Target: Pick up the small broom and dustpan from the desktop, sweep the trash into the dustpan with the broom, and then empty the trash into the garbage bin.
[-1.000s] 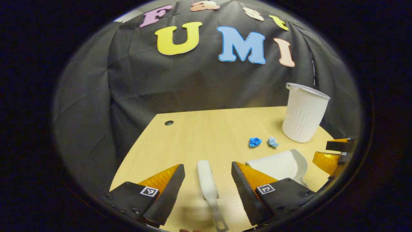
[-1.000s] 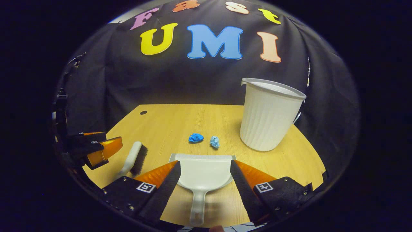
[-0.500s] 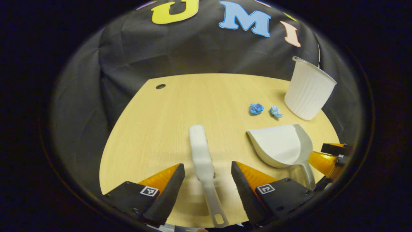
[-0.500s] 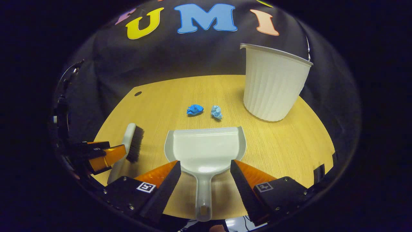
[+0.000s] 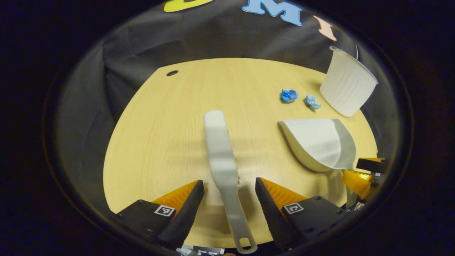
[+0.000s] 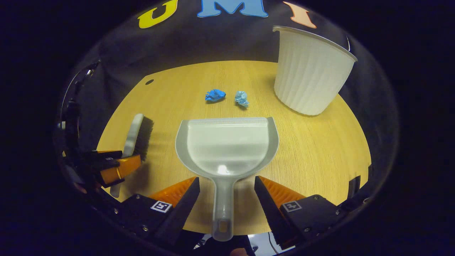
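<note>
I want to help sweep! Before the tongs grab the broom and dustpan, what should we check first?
1. Left tongs open around the broom handle: ok.
2. Right tongs open around the dustpan handle: ok.
3. Either tool actually gripped: not ok, both lie on the desk.
4. Two blue paper scraps just beyond the dustpan's mouth: ok.
5. Garbage bin upright: ok.
6. Bin's inside: cannot tell.

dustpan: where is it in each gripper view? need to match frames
Left gripper view: dustpan lies right of centre, beside the broom.
Right gripper view: dustpan lies centre, handle between that tool's open fingers.
Shared landmark: white garbage bin, just past the dustpan.
</note>
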Motion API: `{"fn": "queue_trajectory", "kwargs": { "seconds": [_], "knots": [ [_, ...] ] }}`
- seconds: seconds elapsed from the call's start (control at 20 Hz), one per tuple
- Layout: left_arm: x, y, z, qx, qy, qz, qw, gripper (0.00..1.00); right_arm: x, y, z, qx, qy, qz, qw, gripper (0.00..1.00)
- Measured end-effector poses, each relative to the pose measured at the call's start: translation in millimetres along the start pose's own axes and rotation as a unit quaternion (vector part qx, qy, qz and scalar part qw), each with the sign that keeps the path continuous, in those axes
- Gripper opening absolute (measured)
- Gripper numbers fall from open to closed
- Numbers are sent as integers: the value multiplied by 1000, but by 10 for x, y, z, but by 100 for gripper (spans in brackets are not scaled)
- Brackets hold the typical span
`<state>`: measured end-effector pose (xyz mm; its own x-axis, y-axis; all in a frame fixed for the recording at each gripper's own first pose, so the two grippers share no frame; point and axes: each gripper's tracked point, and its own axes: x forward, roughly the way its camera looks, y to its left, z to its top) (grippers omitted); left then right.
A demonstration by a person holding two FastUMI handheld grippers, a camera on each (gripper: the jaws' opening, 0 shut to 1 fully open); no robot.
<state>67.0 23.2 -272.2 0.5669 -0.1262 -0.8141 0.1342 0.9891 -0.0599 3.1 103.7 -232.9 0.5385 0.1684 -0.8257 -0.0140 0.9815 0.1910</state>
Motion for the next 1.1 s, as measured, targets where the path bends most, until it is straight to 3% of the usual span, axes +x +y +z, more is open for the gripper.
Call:
{"fn": "queue_trajectory", "kwargs": {
  "seconds": [0.2,0.3,0.35,0.55,0.6,0.75,0.8,0.9,0.95,1.0,1.1],
  "knots": [
    [122,31,-15,3,17,3,1000,98,147,50,-130,-11,41,5,999,96],
    [187,38,-22,4,26,3,1000,92,241,62,-129,-7,48,10,999,96],
    [218,53,-19,6,29,5,1000,98,284,56,-134,-7,52,8,999,96],
    [308,97,13,18,36,12,999,95,421,58,-136,-7,62,9,998,96],
    [323,112,21,21,36,15,999,90,429,63,-141,-5,64,11,998,95],
    [366,106,28,22,39,17,999,78,463,48,-140,-3,69,7,998,76],
    [380,110,27,22,40,18,999,65,492,48,-146,-2,70,9,998,71],
    [399,100,41,20,39,18,999,65,519,6,-174,-3,73,3,997,67],
    [402,88,39,21,38,17,999,62,482,28,-171,0,73,4,997,45],
    [395,84,57,26,37,15,999,54,493,13,-193,0,77,8,997,40],
    [399,88,97,32,30,12,999,51,478,19,-186,2,75,8,997,38]
  ]
}}
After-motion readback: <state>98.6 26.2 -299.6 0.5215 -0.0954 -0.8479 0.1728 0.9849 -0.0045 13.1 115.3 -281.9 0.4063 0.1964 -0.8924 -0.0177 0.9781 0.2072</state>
